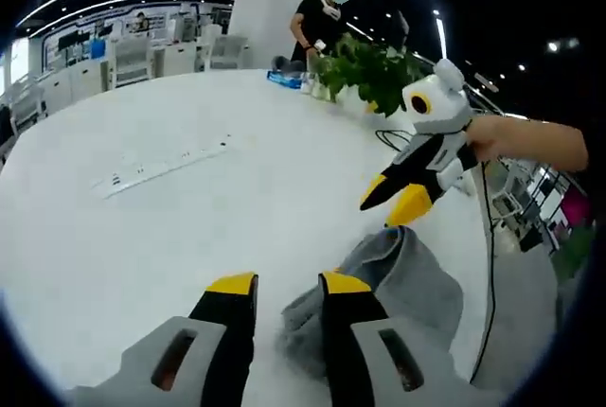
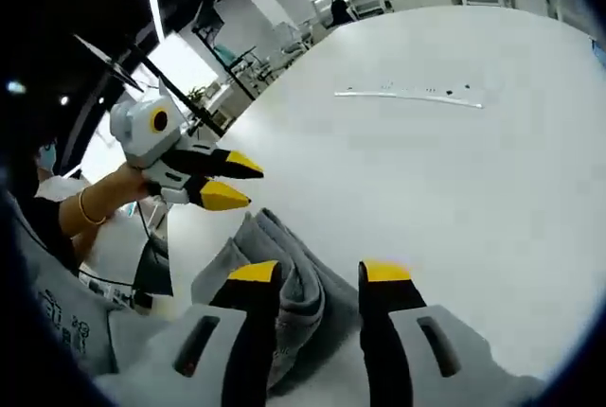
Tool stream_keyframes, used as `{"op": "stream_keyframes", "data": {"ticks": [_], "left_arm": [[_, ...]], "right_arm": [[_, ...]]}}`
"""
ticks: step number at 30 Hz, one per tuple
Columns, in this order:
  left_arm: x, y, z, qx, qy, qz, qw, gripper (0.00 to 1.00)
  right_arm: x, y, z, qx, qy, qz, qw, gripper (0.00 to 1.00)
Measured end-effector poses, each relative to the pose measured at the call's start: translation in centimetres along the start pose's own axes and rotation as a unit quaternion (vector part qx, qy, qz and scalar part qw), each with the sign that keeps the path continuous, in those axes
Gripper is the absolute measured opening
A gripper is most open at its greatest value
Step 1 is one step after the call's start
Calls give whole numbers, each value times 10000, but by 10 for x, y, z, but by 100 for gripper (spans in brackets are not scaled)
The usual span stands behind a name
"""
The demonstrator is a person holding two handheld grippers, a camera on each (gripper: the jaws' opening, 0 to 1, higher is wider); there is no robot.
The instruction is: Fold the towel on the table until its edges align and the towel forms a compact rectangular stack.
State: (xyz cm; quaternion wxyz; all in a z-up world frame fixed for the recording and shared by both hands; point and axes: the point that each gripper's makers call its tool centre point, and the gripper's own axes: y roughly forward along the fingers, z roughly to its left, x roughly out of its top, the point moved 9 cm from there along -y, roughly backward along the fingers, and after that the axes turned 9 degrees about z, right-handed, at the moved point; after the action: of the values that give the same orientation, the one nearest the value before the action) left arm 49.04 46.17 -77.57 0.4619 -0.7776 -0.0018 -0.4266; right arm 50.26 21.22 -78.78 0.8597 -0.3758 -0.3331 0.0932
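Observation:
A grey towel (image 1: 409,276) lies bunched in soft folds on the white table (image 1: 142,237), near its right edge. My left gripper (image 1: 289,286) stands open just left of the towel, its right jaw against the cloth's edge, nothing between the jaws. My right gripper (image 1: 396,197), held by a hand, hovers just above the towel's far end with its yellow tips apart. In the right gripper view the towel (image 2: 289,260) lies under and between the open jaws of the right gripper (image 2: 319,274). The left gripper (image 2: 227,180) hangs open beyond the towel, by the table (image 2: 454,189) edge.
A white power strip (image 1: 161,166) (image 2: 407,95) lies across the middle of the table. At the far side stand a leafy plant (image 1: 365,66) and blue items (image 1: 284,78), with a person (image 1: 317,24) behind. A black cable (image 1: 488,237) runs along the right table edge.

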Motion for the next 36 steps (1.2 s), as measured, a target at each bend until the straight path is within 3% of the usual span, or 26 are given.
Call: {"op": "stream_keyframes", "data": {"ticks": [9,14,19,28,36], "left_arm": [[-5,-25,-6,314,94,-253,9991,30],[-14,-39,-16,527,217,-386,9976,37],[-23,-51,-28,549,58,-752,9956,40],[-47,-66,-49,725,-30,-942,9929,55],[-76,-71,-75,761,-323,-1154,9899,56]], "right_arm": [[-6,-18,10,-184,-5,-271,9995,40],[-12,-27,20,-346,-185,-439,9983,43],[-22,-39,28,-476,-210,-863,9949,45],[-64,-57,39,-917,-123,-1204,9884,47],[-99,-62,53,-976,56,-1295,9867,47]]}}
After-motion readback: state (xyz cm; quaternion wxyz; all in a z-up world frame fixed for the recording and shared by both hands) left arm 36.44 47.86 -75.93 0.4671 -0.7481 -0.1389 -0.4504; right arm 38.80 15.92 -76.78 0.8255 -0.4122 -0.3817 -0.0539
